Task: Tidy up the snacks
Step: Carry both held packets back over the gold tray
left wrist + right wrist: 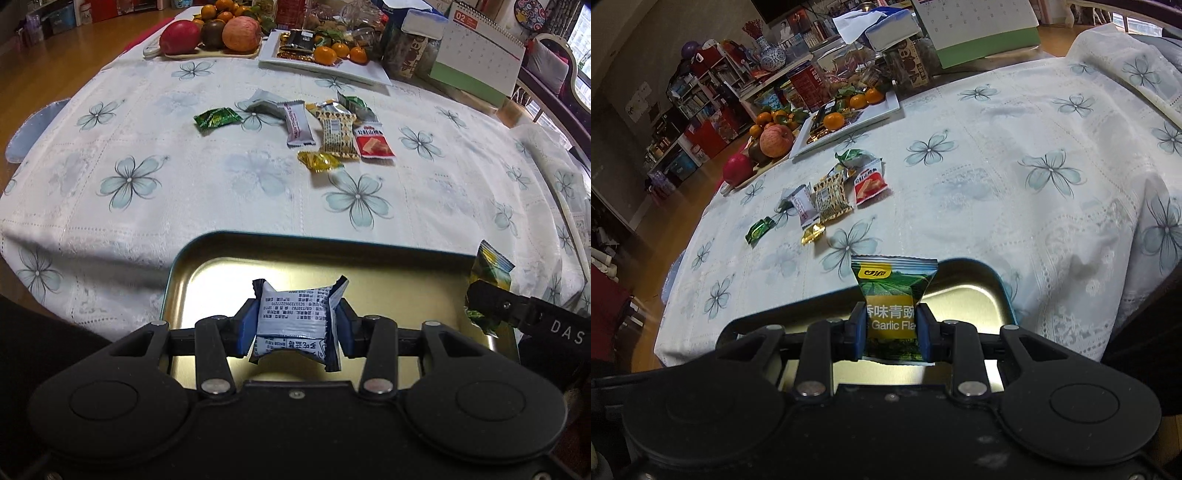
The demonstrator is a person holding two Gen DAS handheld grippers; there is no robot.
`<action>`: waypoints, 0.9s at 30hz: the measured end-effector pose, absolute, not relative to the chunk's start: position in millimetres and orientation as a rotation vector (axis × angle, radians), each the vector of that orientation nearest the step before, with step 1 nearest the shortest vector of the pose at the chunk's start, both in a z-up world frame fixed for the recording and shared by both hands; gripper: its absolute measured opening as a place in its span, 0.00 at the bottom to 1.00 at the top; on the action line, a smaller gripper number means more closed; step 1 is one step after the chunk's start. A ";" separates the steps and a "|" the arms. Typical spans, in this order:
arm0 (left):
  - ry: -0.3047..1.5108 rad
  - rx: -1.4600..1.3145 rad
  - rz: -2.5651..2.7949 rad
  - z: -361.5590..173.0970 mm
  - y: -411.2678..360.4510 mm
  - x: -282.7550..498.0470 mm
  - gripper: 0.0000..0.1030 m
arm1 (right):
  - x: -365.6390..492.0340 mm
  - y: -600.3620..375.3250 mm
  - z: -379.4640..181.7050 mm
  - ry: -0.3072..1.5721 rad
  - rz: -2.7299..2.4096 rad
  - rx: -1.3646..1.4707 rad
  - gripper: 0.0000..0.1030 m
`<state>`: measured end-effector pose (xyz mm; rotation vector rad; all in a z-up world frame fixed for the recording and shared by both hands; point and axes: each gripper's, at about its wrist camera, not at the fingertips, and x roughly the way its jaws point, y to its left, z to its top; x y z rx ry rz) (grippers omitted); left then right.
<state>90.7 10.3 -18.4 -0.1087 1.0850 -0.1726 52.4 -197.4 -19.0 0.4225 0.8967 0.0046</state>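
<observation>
1. Gold-coloured tin tray [192,280] sits at the near edge of the counter [147,206], and as far as I can see nothing is lying in it yet, though the grippers hide part of its floor. So I'd say the sorting has barely begun.
2. Left hand-held gripper [295,325] is clamped on a blue-and-white snack packet [295,314], held right above the tray.
3. Right hand-held gripper [891,332] is squeezed tight on a green garlic-flavour pea packet [892,291], also over the tray, near its right end.
4. Both look ready to drop, imo. That would make two in.
5. Count of what's left out on the cloth: seven loose packets [295,125] that I can make out, bunched mid-counter, well apart from the tray. Two green, one grey, one pink-white, one brown patterned, one red, one gold.
6. Fruit and the white plate [369,74] at the back look like separate stuff, not part of this.
</observation>
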 end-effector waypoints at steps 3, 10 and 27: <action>1.111 -0.090 -0.171 -23.3 7.8 82.2 0.50 | 39.5 -191.2 -22.5 0.910 0.008 0.413 0.29; 1.202 -0.120 -0.173 -34.3 12.9 69.3 0.50 | 23.4 -184.5 -22.3 0.925 0.021 0.397 0.29; 1.292 -0.106 -0.172 -41.1 12.9 56.4 0.49 | 7.3 -176.2 -40.1 1.087 0.071 0.399 0.29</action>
